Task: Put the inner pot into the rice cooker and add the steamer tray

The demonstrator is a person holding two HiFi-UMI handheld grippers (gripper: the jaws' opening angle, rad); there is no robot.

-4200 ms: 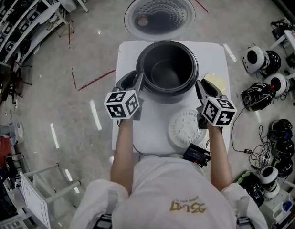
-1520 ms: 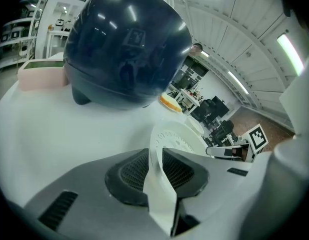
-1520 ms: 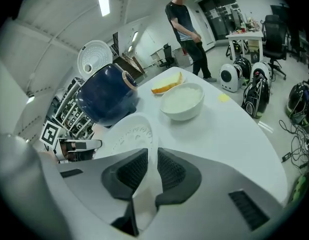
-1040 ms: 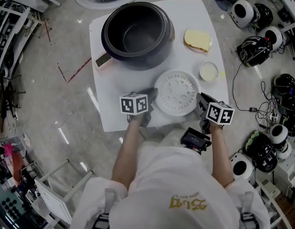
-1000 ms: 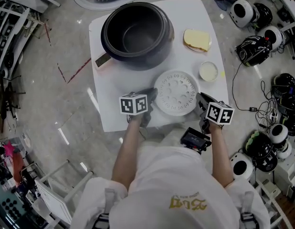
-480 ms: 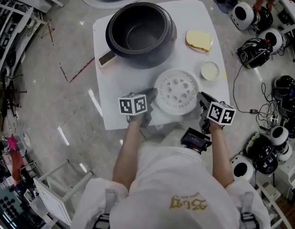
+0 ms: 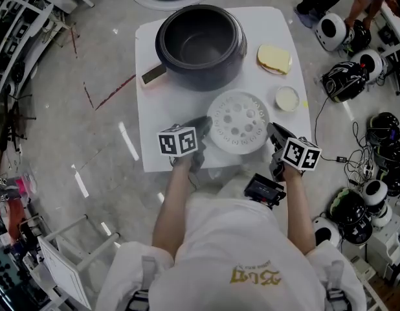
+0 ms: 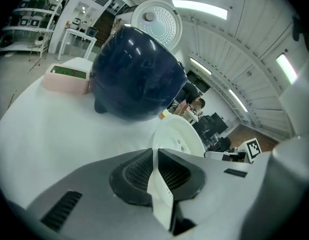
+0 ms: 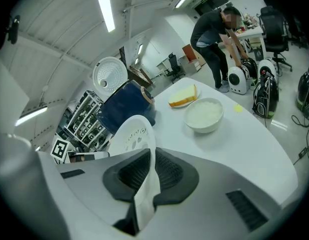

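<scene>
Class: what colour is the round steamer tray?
The steamer tray is white, with round holes; the head view shows it best.

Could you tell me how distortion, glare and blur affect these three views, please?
Head view: edges bend, light streaks glare on the floor, the white tray is sharp. Left gripper view: dark corners, bright reflections on the glossy side of the cooker. Right gripper view: strongly curved, bright ceiling strips, a mosaic patch over the face of a person.
</scene>
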